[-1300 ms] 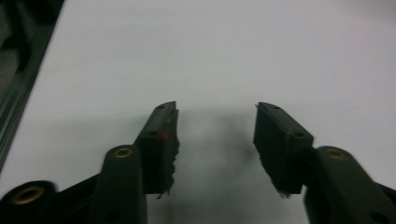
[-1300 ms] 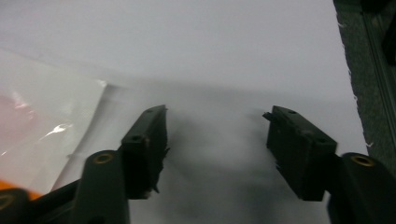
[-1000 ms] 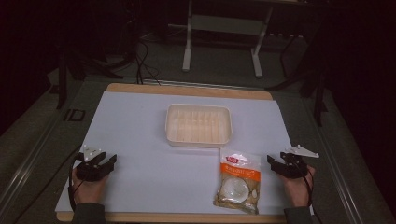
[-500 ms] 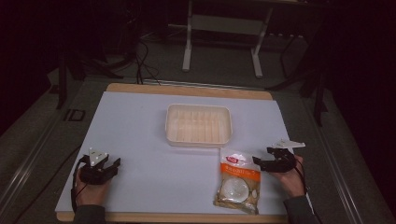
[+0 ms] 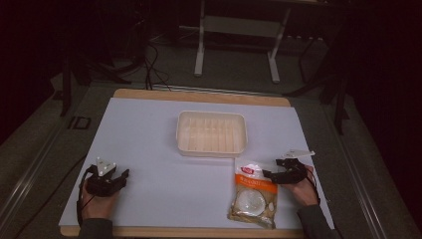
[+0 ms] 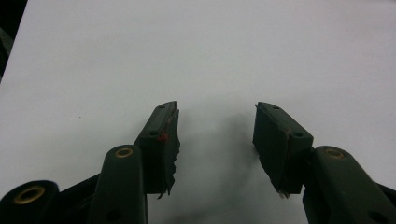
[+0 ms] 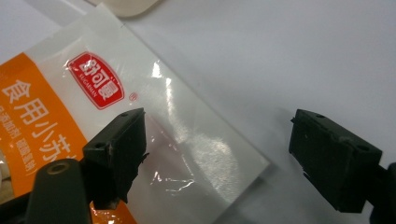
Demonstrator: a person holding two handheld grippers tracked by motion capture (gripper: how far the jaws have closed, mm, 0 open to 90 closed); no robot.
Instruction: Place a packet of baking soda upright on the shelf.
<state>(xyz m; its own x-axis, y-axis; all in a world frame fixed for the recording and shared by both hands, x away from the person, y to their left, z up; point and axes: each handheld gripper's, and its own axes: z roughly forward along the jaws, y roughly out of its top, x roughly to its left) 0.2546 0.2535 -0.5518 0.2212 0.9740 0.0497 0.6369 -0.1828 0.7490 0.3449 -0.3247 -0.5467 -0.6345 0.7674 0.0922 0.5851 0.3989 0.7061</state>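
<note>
I am holding the right tongs [image 5: 270, 168] wide open and empty, straddling the top corner of the pouch [image 5: 253, 194] lying near-right of the tray [image 5: 211, 132], apparently for gripping, while the left tongs [image 5: 119, 177] are idling open over bare tabletop [image 5: 149, 129].

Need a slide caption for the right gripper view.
Open right claw straddling the clear corner of the orange pouch on the white table.

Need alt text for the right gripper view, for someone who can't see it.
The right gripper is open over the clear corner of a plastic food packet with an orange label and red logo, lying on a white table. One jaw is above the packet, the other above bare table.
</note>
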